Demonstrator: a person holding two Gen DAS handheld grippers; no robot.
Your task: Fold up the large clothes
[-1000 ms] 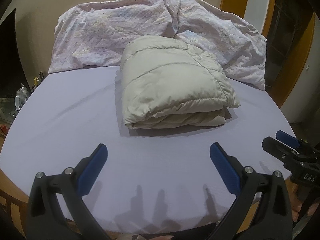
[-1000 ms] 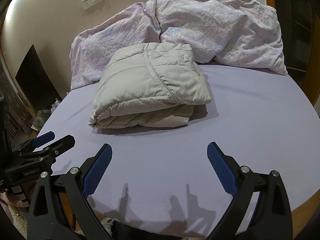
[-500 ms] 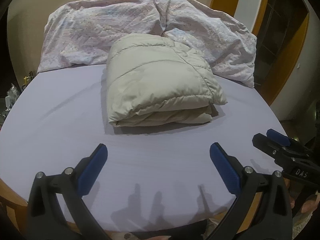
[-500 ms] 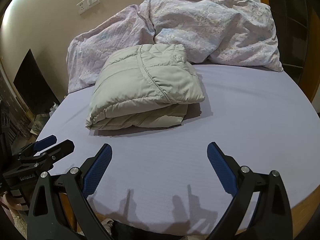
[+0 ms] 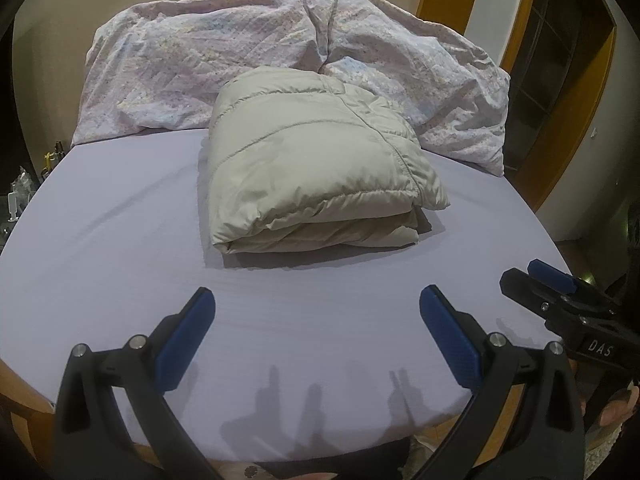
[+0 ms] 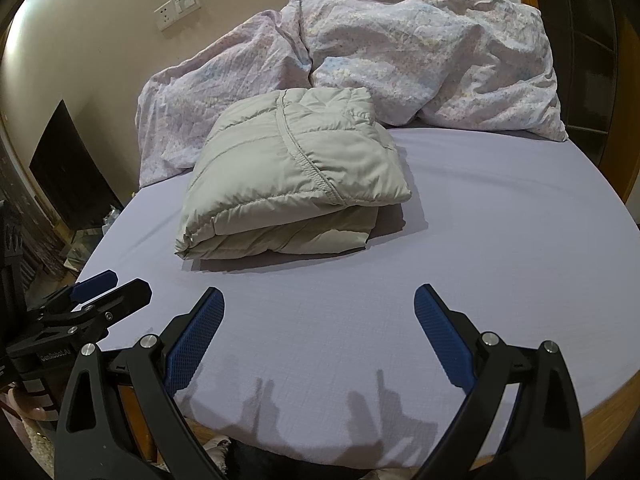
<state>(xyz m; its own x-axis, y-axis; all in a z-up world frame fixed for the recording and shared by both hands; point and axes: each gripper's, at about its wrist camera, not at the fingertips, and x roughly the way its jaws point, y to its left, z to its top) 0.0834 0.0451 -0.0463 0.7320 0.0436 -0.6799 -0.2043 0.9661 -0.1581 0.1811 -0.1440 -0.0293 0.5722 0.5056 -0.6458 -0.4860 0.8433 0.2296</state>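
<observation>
Beige puffer jacket (image 5: pixel 316 164), neatly folded, flat.

my left gripper (image 5: pixel 316 316) hangs over the near edge of the lilac sheet (image 5: pixel 120 240), jaws spread wide, nothing between them. the beige puffer jacket (image 5: pixel 316 168) sits folded mid-bed, its far edge against the crumpled floral duvet (image 5: pixel 192 80). right gripper (image 5: pixel 536 284) pokes in at my right, apart from the jacket.
</observation>
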